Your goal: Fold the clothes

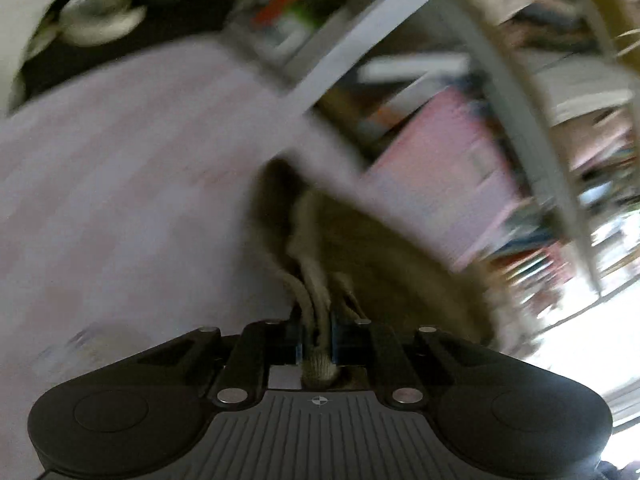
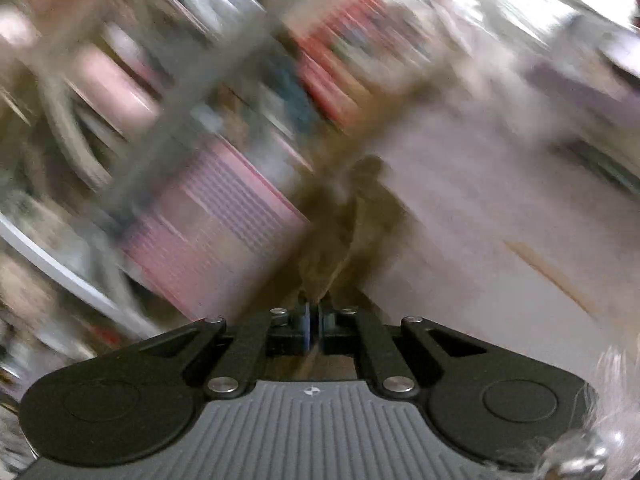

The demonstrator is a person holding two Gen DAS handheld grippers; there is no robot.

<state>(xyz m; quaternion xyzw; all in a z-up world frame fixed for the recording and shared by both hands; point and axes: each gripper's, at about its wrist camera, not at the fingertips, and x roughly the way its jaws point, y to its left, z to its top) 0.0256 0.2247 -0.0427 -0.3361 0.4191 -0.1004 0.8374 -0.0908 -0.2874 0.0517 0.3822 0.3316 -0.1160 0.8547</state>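
Both views are smeared by motion. In the left wrist view my left gripper is shut on a bunched, ribbed edge of an olive-brown garment, which hangs away from the jaws to the right, over a pale lilac surface. In the right wrist view my right gripper is shut on another part of the same olive-brown garment; the cloth runs up from the closed jaws, lifted off the pale surface.
Blurred shelves with books and a pink box stand past the surface's edge, seen as a pink ribbed box from the right. A white rounded object lies at far left. Bright window light fills the right side.
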